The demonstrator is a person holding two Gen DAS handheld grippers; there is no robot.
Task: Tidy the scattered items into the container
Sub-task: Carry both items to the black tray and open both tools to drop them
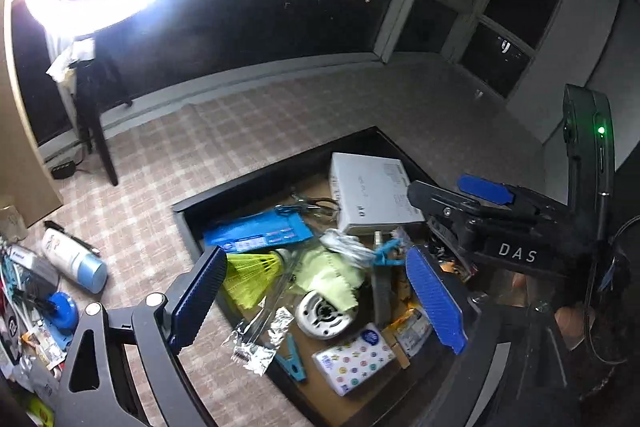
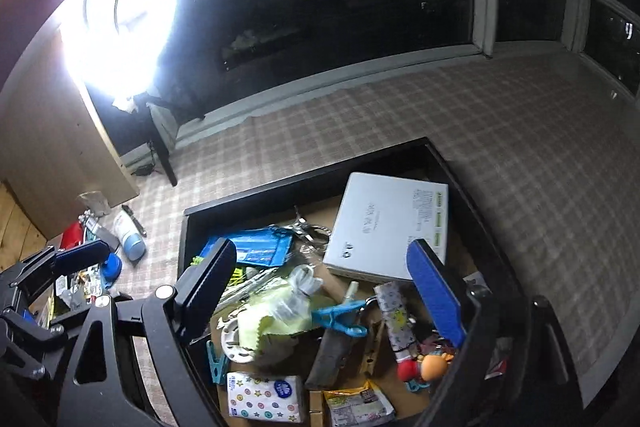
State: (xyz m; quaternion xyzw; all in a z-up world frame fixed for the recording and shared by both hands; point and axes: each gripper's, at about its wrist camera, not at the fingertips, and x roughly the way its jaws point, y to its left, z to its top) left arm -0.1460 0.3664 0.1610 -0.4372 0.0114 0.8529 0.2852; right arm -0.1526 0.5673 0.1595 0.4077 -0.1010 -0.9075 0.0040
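The black-walled container on the checked mat already collects a white box, tissue pack and clutter, with both left gripper and right gripper spread empty above it, while a lotion bottle lies outside.

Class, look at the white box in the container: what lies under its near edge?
Bare cardboard floor shows beside the white box. Metal clips lie at its left edge. Anything beneath the box is covered.
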